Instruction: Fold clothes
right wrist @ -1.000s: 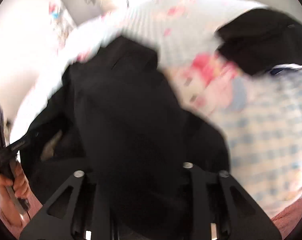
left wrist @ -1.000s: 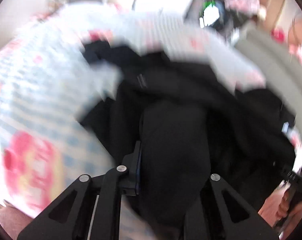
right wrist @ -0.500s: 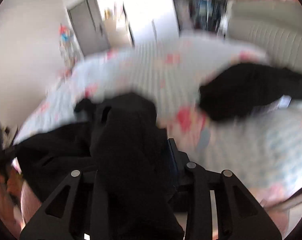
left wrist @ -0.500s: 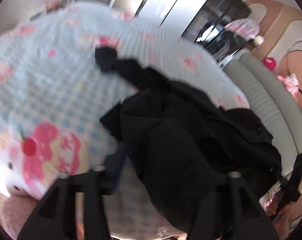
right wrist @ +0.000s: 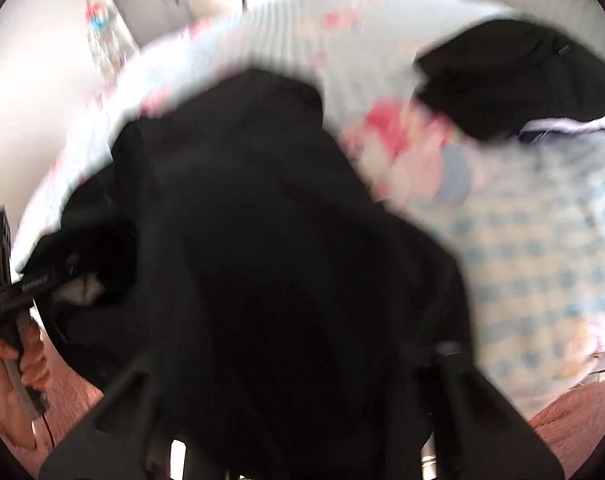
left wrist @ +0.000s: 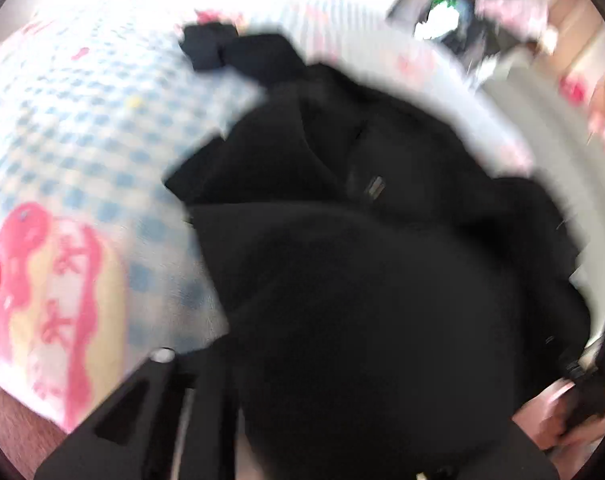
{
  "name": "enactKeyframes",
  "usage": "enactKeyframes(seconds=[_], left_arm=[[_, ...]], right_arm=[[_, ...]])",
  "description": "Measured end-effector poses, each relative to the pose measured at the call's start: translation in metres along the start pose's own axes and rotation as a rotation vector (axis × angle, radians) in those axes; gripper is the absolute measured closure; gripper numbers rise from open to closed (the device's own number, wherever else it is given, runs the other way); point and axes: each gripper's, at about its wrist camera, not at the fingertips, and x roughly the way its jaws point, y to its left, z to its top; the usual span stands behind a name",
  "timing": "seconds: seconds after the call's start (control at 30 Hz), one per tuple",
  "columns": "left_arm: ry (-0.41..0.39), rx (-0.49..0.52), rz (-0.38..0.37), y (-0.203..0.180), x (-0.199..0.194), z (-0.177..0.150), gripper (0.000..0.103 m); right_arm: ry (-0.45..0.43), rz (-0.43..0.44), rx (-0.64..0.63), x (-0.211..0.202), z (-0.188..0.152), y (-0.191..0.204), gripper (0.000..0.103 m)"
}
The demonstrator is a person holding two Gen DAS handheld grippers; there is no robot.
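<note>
On the bed, vs half a sec ago: both views are blurrier and closer in. Black garment (left wrist: 342, 280) now fills most of the left view, where more of the checked cover showed before; in the right view it has swollen to fill the centre, hiding more of the bedcover. Vs a full sec ago the layout is much the same.

Surface: bedcover (left wrist: 82, 128) w/ blue-and-white checks, pink and red cartoon prints, a striped patch at the far end. Pink fuzzy rug (right wrist: 574, 412) at the near edge. A second black garment (right wrist: 514, 80) lies apart on the cover's far right in the right view, w/ something white-and-blue at its lower edge. Room: pale wall, grey door, a grey ribbed headboard or sofa, a dark shelf unit w/ pink things, all smeared.

Tongs: left gripper (left wrist: 302, 420) is closing, cloth bunched over and between the fingers; tips are buried, so can't tell if the pads already press. Right gripper (right wrist: 286, 400) is closing too, same story: black cloth draped over the whole front, tips hidden, grip not visible. Both near-narrow w/ garment in the gap. Each view catches the other hand (right wrist: 18, 368) on its black handle at the edge. Garment itself sits bunched, part lifted, at the near edge of the bed between the two tools.
</note>
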Motion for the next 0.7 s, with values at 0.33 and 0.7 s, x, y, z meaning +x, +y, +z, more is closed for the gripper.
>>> enactKeyframes(seconds=[0.33,0.7], left_arm=[[-0.203,-0.014,-0.278,-0.040,-0.101,-0.002,0.073],[0.250,0.068,0.072,-0.038,0.041,-0.092,0.093]], right_arm=[[-0.450,0.011,-0.044,-0.161,0.033,-0.009,0.091],[0.213,0.081,0.162,0.022,-0.046,-0.094,0.091]])
